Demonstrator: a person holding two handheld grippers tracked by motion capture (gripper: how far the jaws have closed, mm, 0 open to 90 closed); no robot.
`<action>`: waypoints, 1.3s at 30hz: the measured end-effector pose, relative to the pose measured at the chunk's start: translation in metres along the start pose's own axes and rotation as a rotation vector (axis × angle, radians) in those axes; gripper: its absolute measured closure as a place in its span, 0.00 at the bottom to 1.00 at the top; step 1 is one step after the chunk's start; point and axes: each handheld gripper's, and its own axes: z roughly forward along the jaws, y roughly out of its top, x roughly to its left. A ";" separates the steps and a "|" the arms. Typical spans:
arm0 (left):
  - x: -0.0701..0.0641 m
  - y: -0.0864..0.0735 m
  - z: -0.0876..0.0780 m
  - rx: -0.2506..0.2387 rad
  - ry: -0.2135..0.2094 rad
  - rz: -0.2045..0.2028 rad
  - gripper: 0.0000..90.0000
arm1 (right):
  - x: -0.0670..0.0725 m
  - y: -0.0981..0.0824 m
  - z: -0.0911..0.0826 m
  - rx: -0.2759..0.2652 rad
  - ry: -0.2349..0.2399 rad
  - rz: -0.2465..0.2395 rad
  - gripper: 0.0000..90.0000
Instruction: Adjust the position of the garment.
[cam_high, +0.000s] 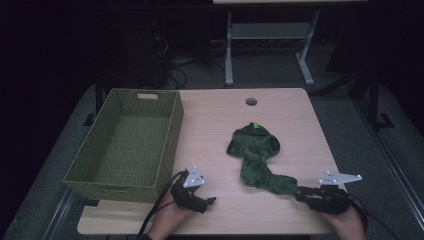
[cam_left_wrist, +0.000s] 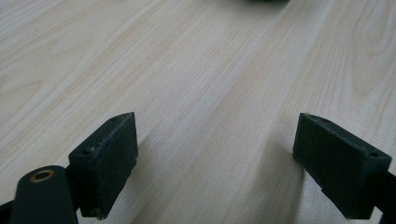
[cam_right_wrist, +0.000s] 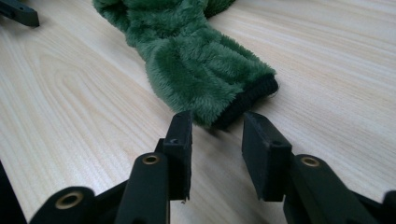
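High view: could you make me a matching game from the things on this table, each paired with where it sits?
Things:
1. basket
2. green garment
3. left gripper
4. right gripper

Places:
A. at the garment's near cuff
B. left edge of the table
C. over bare wood, beside the basket's near corner
D. middle of the table

Pairs: 1-B, 2-D, 3-C, 4-A
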 end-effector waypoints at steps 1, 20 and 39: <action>0.000 0.000 0.000 0.000 0.000 0.000 0.15 | 0.000 0.000 0.001 0.002 0.001 0.002 0.73; 0.000 0.000 0.000 0.001 0.000 0.001 0.15 | 0.004 0.020 -0.007 -0.077 0.029 -0.095 0.95; 0.000 0.000 0.001 -0.007 0.000 0.001 0.15 | 0.034 0.089 0.008 -0.142 0.125 -0.284 0.95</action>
